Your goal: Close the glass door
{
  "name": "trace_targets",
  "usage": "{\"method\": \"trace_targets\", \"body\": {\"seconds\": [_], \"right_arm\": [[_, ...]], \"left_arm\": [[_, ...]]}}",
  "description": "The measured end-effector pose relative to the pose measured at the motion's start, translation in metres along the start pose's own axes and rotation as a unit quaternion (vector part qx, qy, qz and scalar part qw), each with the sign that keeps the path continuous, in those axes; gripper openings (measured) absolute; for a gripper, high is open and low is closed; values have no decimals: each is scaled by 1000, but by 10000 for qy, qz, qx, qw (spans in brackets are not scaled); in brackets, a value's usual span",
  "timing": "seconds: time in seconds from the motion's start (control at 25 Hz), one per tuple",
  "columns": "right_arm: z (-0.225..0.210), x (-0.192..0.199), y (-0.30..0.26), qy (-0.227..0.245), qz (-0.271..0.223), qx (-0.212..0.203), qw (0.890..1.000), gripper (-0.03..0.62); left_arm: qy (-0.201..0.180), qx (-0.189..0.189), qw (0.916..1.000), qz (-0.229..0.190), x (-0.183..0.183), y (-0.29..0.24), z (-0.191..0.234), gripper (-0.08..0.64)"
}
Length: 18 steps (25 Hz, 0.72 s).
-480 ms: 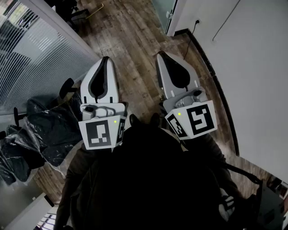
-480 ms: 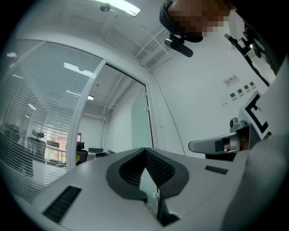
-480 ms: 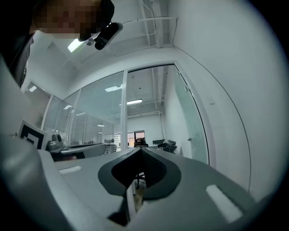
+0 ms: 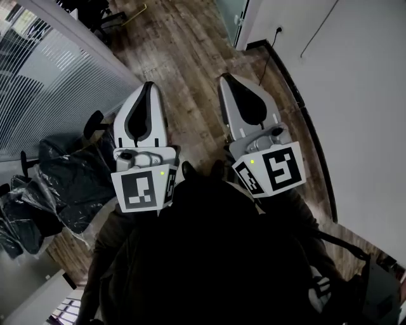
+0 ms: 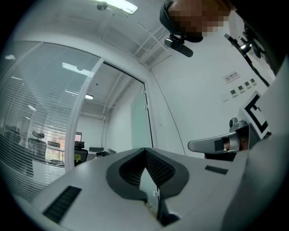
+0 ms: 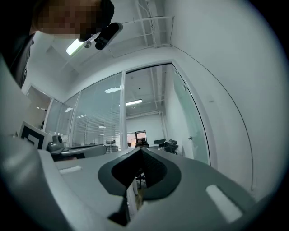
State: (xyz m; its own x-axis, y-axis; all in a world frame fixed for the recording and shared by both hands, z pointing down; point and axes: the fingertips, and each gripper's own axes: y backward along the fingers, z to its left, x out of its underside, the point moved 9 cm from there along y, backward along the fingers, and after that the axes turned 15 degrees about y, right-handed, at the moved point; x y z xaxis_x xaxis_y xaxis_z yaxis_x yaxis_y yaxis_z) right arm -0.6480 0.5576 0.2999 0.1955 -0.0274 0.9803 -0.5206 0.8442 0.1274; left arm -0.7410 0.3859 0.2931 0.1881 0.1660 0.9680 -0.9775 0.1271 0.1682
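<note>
Change: almost nothing differed from half a second before. In the head view the wooden floor (image 4: 184, 57) and the partition with blinds (image 4: 44, 76) had slid only a touch, and both claws sat where they had been, raised in front of our chest.
Left claw (image 4: 148, 87): its jaws were brought together at the tips and held nothing. In its own view (image 5: 145, 151) only the room showed through the hollow behind the pads.
Right claw (image 4: 225, 77): it was the same, with its tips meeting and nothing gripped (image 6: 141, 150).
Glass door (image 4: 231, 13): the frosted greenish leaf stood at the far end of the floor, next to the white wall (image 4: 355, 95) on our right. From the right gripper view (image 6: 189, 122) we judged it to be open, the leaf lying back towards that wall and the office showing through the doorway.
Gap to the door: it was well apart from both claws, and neither touched it.
Left side: chairs wrapped in plastic (image 4: 70, 184) stood beside the partition, clear of our path.
Meaning for the task: we judged the closing not yet begun, and we were only on the approach.
Next need: we would have to walk up to the leaf, then either push its edge with a closed claw or part the jaws to take the handle.
</note>
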Motion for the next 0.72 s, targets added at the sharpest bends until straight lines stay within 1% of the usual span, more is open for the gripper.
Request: {"method": "trace_targets", "body": {"seconds": [0.08,0.24,0.36,0.4,0.48,0.6,0.64,0.72], "right_arm": [[-8,4,-1,-70,-21,-35,10000,2],[-31,21,-2,-192,161,-106,9996,2],[-40,33,-14,-287,185,-196,9992,2],[-43,37,-22,-307,188,-249,9990,2],[-49,46,-40,-352,199,-352,9986,2],[-57,63,-78,-427,288,-468,9976,2],[-60,70,-94,-420,327,-505,9973,2],[-69,81,-131,-364,357,-572,9971,2]], "left_arm": [[12,-66,10000,15,4,-5,-3,-3],[29,-182,9997,141,19,-16,-17,-3],[5,-223,9996,192,28,-25,-14,-3],[-17,-267,9994,213,30,-30,-10,-3],[-14,-318,9994,129,33,-47,0,-3],[96,-502,9982,320,47,-78,26,-3],[109,-506,9982,288,51,-91,37,-3],[116,-455,9989,58,55,-123,60,-3]]}}
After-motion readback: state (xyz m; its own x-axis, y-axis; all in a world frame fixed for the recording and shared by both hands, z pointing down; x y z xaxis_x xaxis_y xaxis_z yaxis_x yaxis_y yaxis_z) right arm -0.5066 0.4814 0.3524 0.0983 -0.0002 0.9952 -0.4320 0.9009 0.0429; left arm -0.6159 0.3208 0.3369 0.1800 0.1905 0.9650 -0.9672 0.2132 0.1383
